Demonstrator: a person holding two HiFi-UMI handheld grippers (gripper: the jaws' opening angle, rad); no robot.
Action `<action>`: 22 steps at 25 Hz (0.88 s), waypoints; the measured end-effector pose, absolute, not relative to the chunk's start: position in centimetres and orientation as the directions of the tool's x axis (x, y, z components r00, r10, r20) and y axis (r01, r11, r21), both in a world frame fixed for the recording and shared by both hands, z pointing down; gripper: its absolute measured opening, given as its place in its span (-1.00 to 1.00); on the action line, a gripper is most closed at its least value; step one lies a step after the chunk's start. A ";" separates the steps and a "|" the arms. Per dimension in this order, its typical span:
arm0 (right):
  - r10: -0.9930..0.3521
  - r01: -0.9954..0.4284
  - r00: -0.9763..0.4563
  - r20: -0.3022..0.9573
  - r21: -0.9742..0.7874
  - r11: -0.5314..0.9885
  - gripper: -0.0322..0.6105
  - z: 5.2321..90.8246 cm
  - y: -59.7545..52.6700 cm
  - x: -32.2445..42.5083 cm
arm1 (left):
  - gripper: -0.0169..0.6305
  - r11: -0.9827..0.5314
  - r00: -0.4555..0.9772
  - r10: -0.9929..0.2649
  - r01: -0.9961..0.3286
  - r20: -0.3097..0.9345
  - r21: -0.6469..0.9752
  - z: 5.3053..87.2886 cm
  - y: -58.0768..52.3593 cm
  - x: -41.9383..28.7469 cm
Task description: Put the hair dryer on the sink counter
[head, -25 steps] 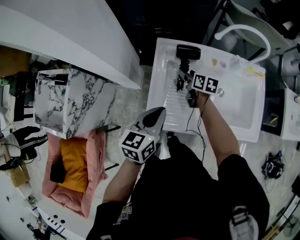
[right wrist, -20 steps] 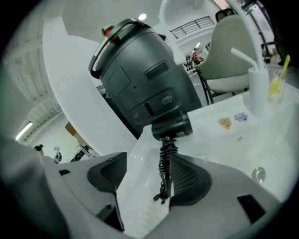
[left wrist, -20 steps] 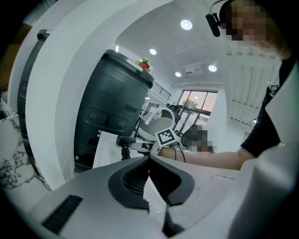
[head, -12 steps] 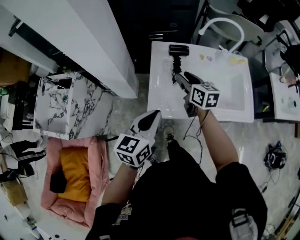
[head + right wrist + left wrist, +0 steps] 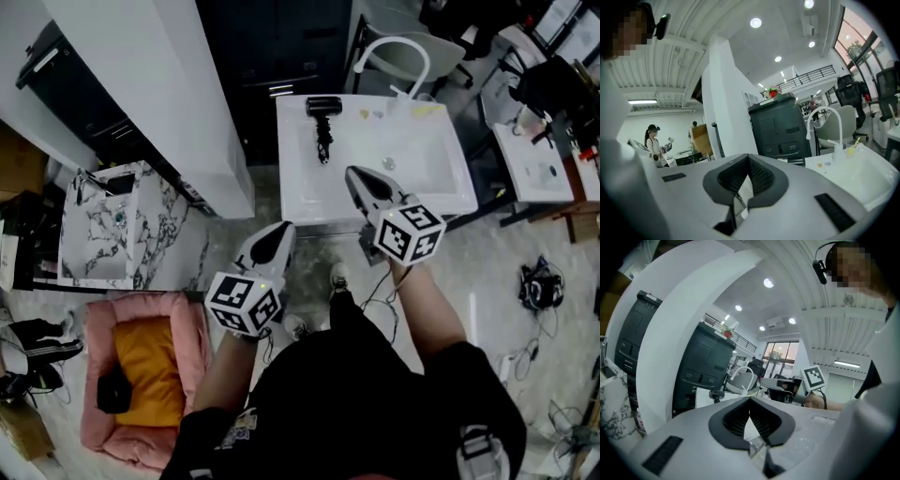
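The black hair dryer lies on the left part of the white sink counter, its head toward the back edge and its cord running forward. No gripper touches it. My right gripper hovers over the counter's front edge, well short of the dryer, shut with nothing between its jaws. My left gripper hangs lower left, off the counter above the floor, its jaws shut and empty. From the left gripper view the dryer shows small on the counter ahead.
A white curved faucet stands behind the basin. A dark cabinet is behind the counter and a white wall block to its left. A marble cabinet and a pink pet bed sit on the floor at left.
The right gripper has let go of the hair dryer, drawn back toward the person and shut. The dryer stays lying on the counter. The left gripper has barely moved.
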State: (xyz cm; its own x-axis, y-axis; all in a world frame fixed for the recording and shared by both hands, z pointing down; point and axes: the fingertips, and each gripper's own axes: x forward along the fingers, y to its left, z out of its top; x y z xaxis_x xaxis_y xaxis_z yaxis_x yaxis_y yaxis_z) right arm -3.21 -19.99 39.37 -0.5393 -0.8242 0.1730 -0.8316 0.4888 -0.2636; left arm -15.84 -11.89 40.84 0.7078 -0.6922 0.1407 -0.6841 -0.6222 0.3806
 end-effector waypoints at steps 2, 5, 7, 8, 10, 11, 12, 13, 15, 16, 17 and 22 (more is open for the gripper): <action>-0.829 -0.836 -0.536 0.157 -0.236 0.496 -0.91 38.3 -17.7 -3.1 | -0.94 -0.627 0.707 -0.693 -0.686 0.138 0.369 40.2 -11.2 -16.0; -0.839 -0.844 -0.524 0.149 -0.226 0.487 -0.91 37.6 -15.0 -2.3 | -0.94 -0.640 0.720 -0.680 -0.677 0.142 0.364 39.8 -10.0 -15.2; -0.842 -0.846 -0.518 0.150 -0.234 0.479 -0.91 37.5 -13.9 -1.6 | -0.94 -0.650 0.729 -0.668 -0.668 0.146 0.363 39.7 -9.4 -14.3; -0.843 -0.846 -0.516 0.152 -0.241 0.475 -0.91 37.6 -13.4 -1.2 | -0.94 -0.654 0.734 -0.663 -0.664 0.149 0.363 39.7 -9.1 -13.7; -0.843 -0.844 -0.516 0.155 -0.260 0.469 -0.91 37.8 -12.3 -0.1 | -0.94 -0.661 0.745 -0.650 -0.653 0.153 0.370 39.9 -8.4 -12.2; -0.842 -0.842 -0.517 0.156 -0.268 0.468 -0.91 37.9 -11.8 0.5 | -0.94 -0.664 0.749 -0.644 -0.648 0.156 0.373 40.1 -8.0 -11.4; -0.840 -0.841 -0.519 0.157 -0.272 0.468 -0.91 38.1 -11.4 1.1 | -0.94 -0.666 0.752 -0.640 -0.645 0.159 0.375 40.2 -7.7 -10.6; -0.838 -0.839 -0.522 0.160 -0.273 0.471 -0.91 38.2 -10.9 1.6 | -0.94 -0.666 0.753 -0.637 -0.644 0.161 0.376 40.4 -7.5 -9.8; -0.831 -0.836 -0.530 0.167 -0.271 0.478 -0.91 38.7 -10.1 2.8 | -0.94 -0.660 0.751 -0.638 -0.646 0.168 0.382 40.6 -6.8 -8.2; -0.827 -0.834 -0.534 0.173 -0.268 0.483 -0.91 39.0 -9.6 3.4 | -0.94 -0.655 0.748 -0.641 -0.650 0.172 0.385 40.8 -6.4 -7.4; -0.823 -0.832 -0.540 0.178 -0.263 0.489 -0.91 39.2 -9.1 4.0 | -0.94 -0.649 0.744 -0.645 -0.655 0.177 0.387 40.9 -5.9 -6.6; -0.799 -0.816 -0.571 0.191 -0.243 0.525 -0.91 40.3 -6.9 7.0 | -0.94 -0.616 0.714 -0.671 -0.688 0.200 0.384 41.4 -3.7 -3.1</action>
